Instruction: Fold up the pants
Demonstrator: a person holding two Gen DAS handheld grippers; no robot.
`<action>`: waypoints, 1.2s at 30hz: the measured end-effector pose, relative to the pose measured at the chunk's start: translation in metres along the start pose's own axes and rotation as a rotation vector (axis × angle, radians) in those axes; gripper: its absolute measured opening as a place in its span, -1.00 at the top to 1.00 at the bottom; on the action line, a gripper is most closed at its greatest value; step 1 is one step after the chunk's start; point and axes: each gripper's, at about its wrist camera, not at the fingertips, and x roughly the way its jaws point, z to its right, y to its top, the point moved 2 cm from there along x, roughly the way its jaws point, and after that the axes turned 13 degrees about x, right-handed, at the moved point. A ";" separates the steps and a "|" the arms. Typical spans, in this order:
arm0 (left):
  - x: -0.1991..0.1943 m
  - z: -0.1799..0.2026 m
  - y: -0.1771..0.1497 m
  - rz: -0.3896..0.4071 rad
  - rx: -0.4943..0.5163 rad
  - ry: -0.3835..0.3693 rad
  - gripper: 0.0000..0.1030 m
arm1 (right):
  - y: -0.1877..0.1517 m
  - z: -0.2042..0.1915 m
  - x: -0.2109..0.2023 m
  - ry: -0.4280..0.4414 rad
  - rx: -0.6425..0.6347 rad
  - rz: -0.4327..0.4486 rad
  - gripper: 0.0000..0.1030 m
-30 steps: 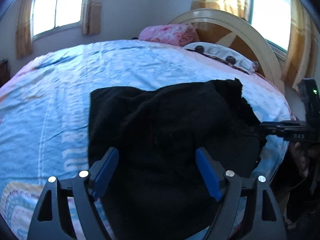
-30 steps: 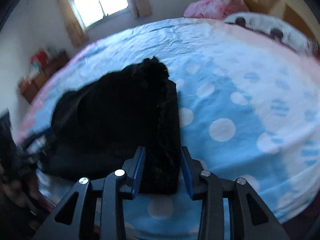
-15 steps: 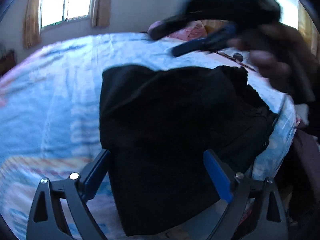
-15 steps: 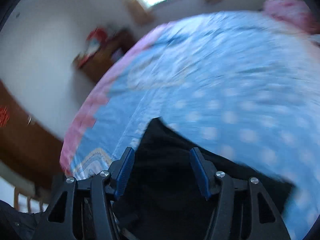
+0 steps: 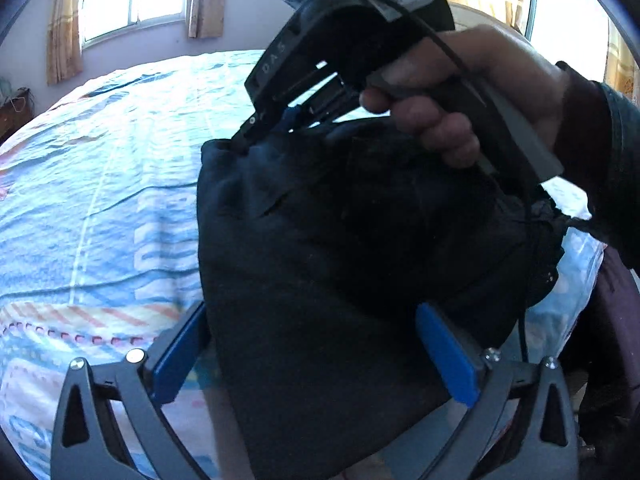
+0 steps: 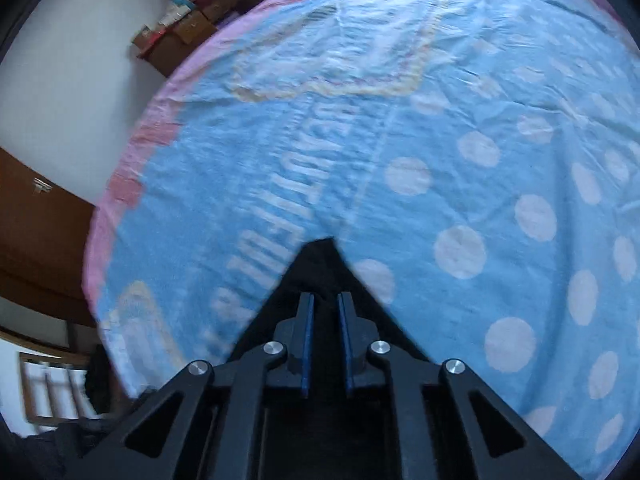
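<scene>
Pants: I see the black pants bunched in a partly folded heap on the blue polka-dot bedsheet, near the bed's edge closest to me.

Right gripper: my right gripper has its jaws drawn narrow on a corner of the black fabric; a dark triangle of cloth pokes out past the fingertips. In the left wrist view that gripper bites the heap's far upper-left corner, with the person's right hand on the handle above.

Left gripper: my left gripper stands wide, its blue pads either side of the heap's near end, gripping nothing.

Key relation: the held corner lies straight ahead of my left gripper, at the far end of the heap; the heap's long axis runs roughly away from me, between the two grippers.

Nearer hand: the right one already has the far corner, the left is nearest the free near edge.

Judgement: the next fold likely brings the far corner toward the near edge.
</scene>
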 end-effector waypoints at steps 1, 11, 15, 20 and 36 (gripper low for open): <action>0.000 0.000 0.000 -0.001 -0.003 -0.001 -1.00 | 0.000 0.004 -0.002 0.009 0.016 0.009 0.74; 0.004 0.002 0.002 -0.010 -0.002 -0.001 -1.00 | -0.043 0.024 -0.099 0.110 0.140 0.276 0.13; 0.005 0.002 0.002 -0.010 -0.004 -0.001 -1.00 | -0.091 0.037 -0.099 0.178 0.182 0.252 0.12; 0.007 0.001 0.003 -0.012 -0.007 0.000 -1.00 | -0.109 0.066 -0.081 0.144 0.259 0.256 0.12; -0.023 -0.034 0.040 0.047 0.028 0.042 -1.00 | -0.175 0.106 -0.154 0.112 0.335 0.459 -0.13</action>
